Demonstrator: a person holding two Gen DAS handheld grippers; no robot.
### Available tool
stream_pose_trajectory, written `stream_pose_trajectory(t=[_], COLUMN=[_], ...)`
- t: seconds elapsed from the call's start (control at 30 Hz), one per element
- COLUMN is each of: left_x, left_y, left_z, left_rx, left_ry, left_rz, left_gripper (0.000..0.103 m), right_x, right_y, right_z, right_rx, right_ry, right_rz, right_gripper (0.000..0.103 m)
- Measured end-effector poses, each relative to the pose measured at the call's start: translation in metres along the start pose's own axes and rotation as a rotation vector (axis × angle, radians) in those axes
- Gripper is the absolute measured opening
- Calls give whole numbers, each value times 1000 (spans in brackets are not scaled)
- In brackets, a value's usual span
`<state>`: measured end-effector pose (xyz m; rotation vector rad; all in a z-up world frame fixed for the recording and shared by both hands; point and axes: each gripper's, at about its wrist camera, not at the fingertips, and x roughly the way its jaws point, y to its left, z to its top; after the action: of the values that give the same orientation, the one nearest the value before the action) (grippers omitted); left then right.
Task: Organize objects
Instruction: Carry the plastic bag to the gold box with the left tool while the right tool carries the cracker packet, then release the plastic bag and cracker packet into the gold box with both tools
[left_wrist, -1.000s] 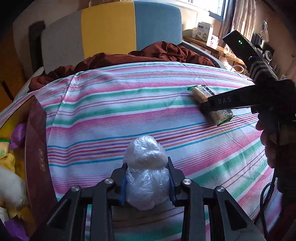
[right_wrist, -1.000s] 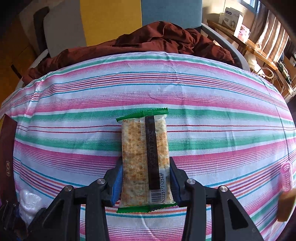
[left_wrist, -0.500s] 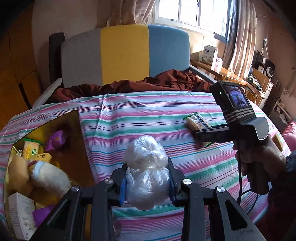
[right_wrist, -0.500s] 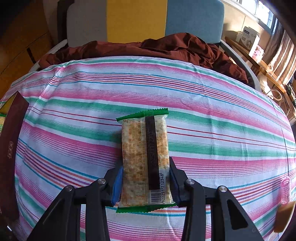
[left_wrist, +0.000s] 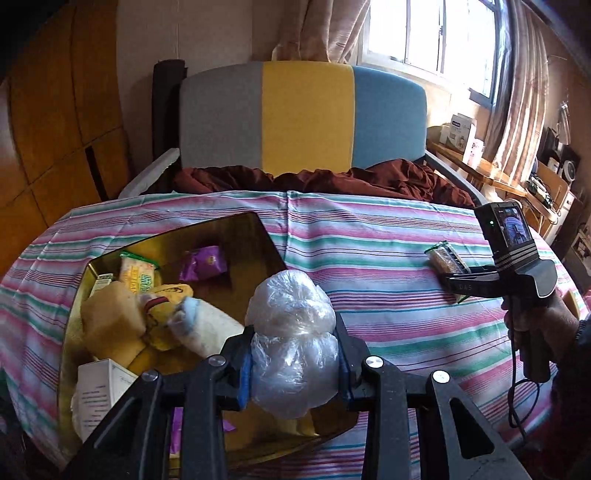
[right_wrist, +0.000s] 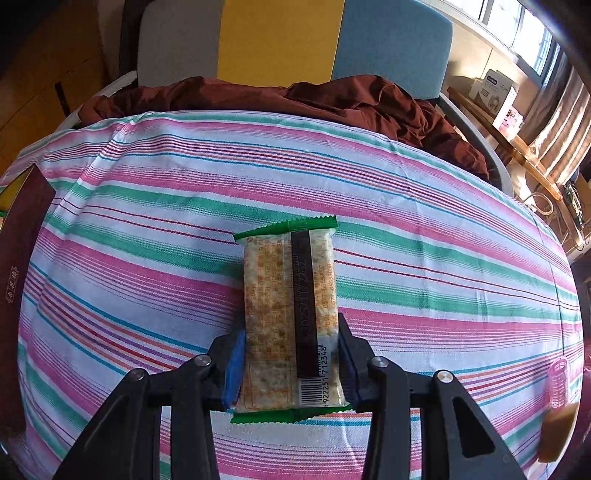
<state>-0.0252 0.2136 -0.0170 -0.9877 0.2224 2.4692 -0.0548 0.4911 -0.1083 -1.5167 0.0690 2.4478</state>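
The right gripper clamps a green-edged cracker packet over the striped bedspread. At its right edge lies a pink object, possibly a hair roller.

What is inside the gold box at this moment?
The gold box holds a purple packet, a green cracker packet, plush toys and a white carton. The plastic-wrapped bundle hides its near corner.

Far beyond the fingers stands a grey, yellow and blue headboard, with a crumpled maroon blanket at its foot. Right of the fingers, a curtained window lights a cluttered wooden shelf.
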Motion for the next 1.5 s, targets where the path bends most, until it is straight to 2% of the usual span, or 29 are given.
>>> stream_pose_trajectory(t=[0.13, 0.3, 0.43, 0.57, 0.67, 0.77, 0.83, 0.87, 0.97, 1.13, 1.23, 1.5], left_x=[-5, -4, 5, 8, 11, 14, 18, 19, 16, 7, 0, -22], left_y=[22, 50, 79, 104, 115, 119, 123, 124, 124, 126, 127, 127], left_z=[-5, -15, -26, -31, -31, -28, -26, -25, -24, -26, -26, -27], left_rx=[-22, -68, -161, -236, -285, -282, -292, -299, -289, -267, -259, -249], left_ry=[-5, 19, 73, 88, 95, 87, 97, 99, 80, 63, 43, 5], left_rz=[40, 76, 65, 49, 28, 38, 20, 26, 36, 91, 119, 201], left_gripper=[35, 36, 36, 36, 37, 37, 46, 56, 68, 79, 81, 98], right_x=[-5, -21, -53, -81, -89, -86, -80, -77, -70, -70, -74, -107], right_y=[3, 32, 83, 143, 183, 214, 230, 236, 248, 244, 238, 222], right_z=[-1, -1, 12, 27, 36, 47, 55, 58, 60, 48, 39, 7], right_rx=[39, 53, -13, -116, -176, -193, -200, -205, -197, -187, -179, -150], right_ry=[38, 48, -22, -76, -83, -72, -67, -60, -39, -47, -65, -205], right_rz=[23, 142, 255, 362, 415, 440, 464, 466, 461, 436, 406, 297], right_gripper=[42, 42, 42, 42, 42, 42, 43, 44, 48, 49, 49, 50])
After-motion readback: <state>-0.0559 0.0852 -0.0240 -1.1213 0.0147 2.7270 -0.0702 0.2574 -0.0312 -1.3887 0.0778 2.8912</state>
